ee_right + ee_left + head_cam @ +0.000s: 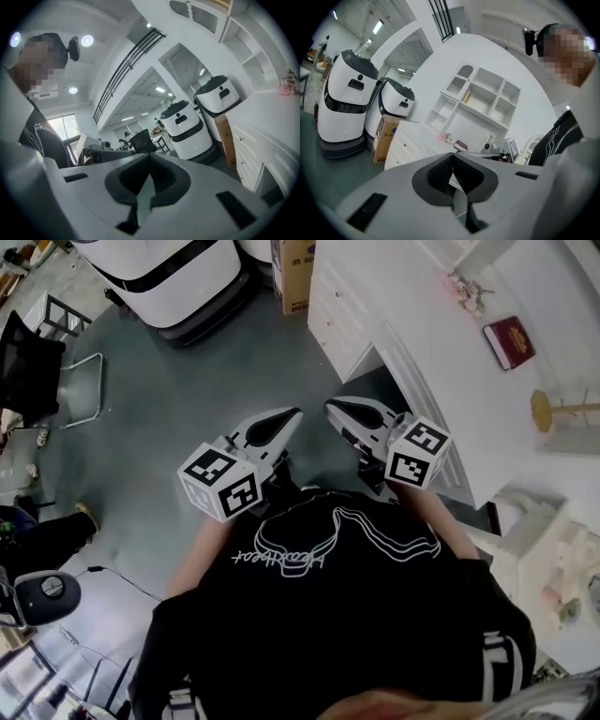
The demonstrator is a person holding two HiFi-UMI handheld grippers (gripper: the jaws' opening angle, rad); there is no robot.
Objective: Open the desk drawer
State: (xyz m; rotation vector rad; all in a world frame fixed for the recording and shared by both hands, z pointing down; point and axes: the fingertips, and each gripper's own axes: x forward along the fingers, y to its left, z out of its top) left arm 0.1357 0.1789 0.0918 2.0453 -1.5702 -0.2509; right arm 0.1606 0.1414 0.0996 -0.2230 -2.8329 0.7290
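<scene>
Now, drawers [406, 146] shut, tan object [466, 96] in shelf [483, 92]

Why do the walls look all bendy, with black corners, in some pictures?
Left gripper view: the wide lens bows the white shelf and darkens the corners. Right gripper view: same bending, plus glare from a ceiling light. Head view: evenly lit and sharper, though the desk edge curves a little.

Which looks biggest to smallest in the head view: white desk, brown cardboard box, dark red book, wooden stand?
1. white desk
2. brown cardboard box, partly cut off at the top edge
3. dark red book and wooden stand, too alike to rank
</scene>
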